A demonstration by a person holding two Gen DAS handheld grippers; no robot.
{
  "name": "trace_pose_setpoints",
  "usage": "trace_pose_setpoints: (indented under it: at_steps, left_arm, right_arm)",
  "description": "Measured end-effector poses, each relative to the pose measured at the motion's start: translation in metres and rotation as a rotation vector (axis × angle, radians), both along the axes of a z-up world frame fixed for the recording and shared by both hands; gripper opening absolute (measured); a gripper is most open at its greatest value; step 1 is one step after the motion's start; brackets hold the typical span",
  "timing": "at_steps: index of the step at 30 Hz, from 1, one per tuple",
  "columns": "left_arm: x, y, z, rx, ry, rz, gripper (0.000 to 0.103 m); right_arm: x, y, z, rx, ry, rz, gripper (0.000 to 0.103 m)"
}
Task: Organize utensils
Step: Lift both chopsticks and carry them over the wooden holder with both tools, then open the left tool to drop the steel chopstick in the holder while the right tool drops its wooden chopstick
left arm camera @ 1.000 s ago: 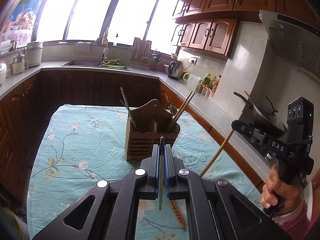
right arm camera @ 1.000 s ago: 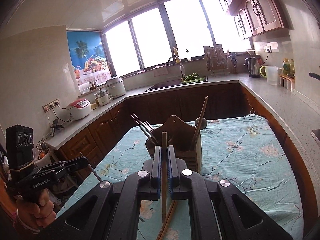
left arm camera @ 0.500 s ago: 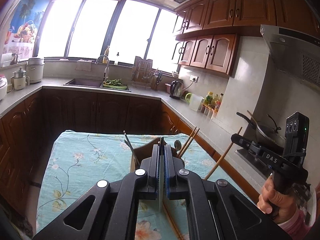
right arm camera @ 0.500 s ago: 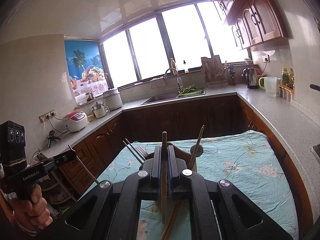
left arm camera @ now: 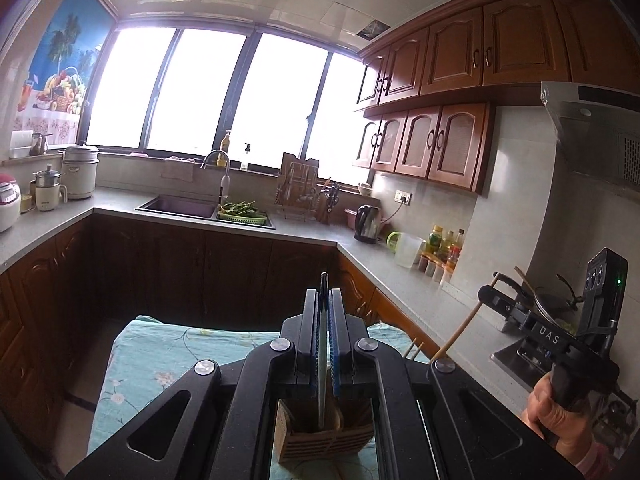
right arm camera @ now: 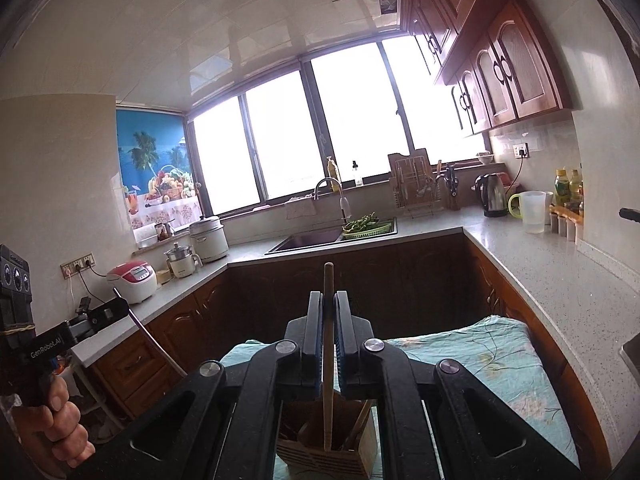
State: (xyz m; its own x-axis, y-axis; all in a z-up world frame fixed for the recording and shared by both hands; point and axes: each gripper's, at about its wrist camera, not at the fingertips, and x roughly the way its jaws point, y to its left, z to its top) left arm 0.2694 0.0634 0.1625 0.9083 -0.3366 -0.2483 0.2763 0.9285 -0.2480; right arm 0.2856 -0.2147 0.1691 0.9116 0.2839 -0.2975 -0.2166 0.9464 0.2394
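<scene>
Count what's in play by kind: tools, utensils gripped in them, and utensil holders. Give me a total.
Tools: 2, the left tool and the right tool
Gripped utensils: 2, a metal utensil and a wooden chopstick
Utensil holders: 1, the wooden holder
Total: 5

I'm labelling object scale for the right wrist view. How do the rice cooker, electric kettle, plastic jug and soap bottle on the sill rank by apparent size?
Largest to smallest, as they appear:
1. rice cooker
2. plastic jug and electric kettle: too alike to rank
3. soap bottle

Differing distance from the camera makes true sizes unsure.
</scene>
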Motion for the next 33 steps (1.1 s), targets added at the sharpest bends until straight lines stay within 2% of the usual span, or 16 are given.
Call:
trace_pose_setpoints:
  at_steps: [13,20,27,33]
  left_arm:
    - [0.052,-0.026,-0.046,-0.036,0.04,0.063,0.002]
    - [0.059,-0.036,-0.068,-0.056,0.049,0.091,0.002]
    - [0.065,-0.035,-0.096,-0.07,0.107,0.093,0.002]
    - [0.073,-0.032,-0.106,-0.07,0.147,0.088,0.002]
  right_arm:
    - [0.019,0.001,-0.029,0.011,0.018,-0.04,0.005]
    - [0.025,0.0,-0.053,0.028,0.056,-0.051,0.005]
    - [0.032,0.002,-0.078,0.03,0.108,-0.053,0.005]
    - [0.035,0.002,-0.091,0.028,0.141,-0.061,0.005]
